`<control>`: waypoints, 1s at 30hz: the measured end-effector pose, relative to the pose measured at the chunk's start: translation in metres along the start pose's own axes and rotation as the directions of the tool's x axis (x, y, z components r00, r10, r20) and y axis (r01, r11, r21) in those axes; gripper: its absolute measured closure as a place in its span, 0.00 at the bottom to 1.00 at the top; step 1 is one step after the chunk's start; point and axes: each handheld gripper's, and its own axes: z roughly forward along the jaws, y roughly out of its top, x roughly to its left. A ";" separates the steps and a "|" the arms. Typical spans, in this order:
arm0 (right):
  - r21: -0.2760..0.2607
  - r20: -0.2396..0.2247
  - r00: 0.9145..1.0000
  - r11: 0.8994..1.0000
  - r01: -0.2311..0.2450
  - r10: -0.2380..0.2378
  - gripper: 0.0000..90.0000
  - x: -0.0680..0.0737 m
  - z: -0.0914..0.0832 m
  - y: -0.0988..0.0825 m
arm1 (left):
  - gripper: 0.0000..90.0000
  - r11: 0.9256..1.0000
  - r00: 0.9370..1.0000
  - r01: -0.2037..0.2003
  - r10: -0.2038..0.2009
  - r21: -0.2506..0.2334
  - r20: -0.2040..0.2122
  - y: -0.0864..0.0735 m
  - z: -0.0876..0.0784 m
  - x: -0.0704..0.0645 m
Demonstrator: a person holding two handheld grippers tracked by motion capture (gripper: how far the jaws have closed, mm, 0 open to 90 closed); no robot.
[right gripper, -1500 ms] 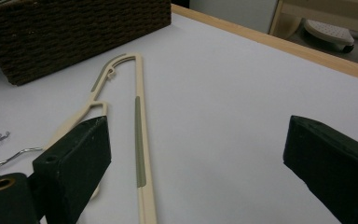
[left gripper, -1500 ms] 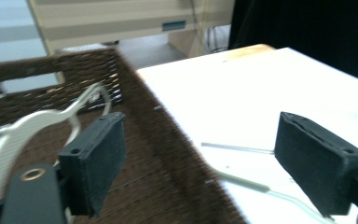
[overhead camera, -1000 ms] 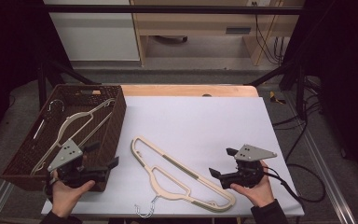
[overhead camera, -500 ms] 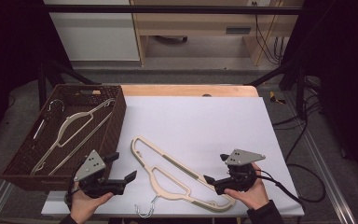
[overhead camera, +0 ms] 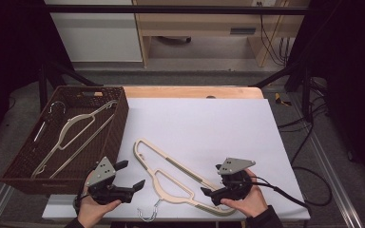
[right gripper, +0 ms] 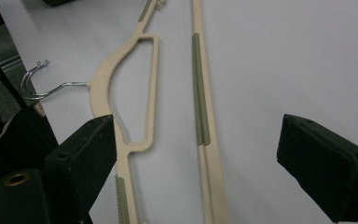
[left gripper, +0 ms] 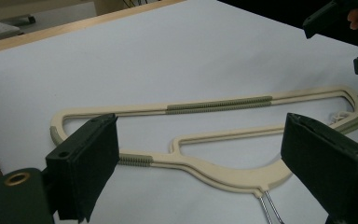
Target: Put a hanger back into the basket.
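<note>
1. The hanger (overhead camera: 180,176) lies flat on the white table (overhead camera: 209,123), just right of the basket (overhead camera: 28,161), with its hook (overhead camera: 149,213) at the near edge.
2. It looks light, stiff and a little slippery. I think the thin bars or the ribbed strips are the best places to hold.
3. The left gripper (overhead camera: 129,175) hovers beside the hanger's left end, jaws wide open, holding nothing.
4. The right gripper (overhead camera: 210,180) is also wide open, above the hanger's right end, not touching it.
</note>
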 end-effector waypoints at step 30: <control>0.235 -0.162 0.986 0.969 0.072 -0.035 0.63 0.026 0.038 -0.025 | 0.15 0.998 1.000 -0.011 0.011 0.054 -0.005 -0.009 0.007 0.000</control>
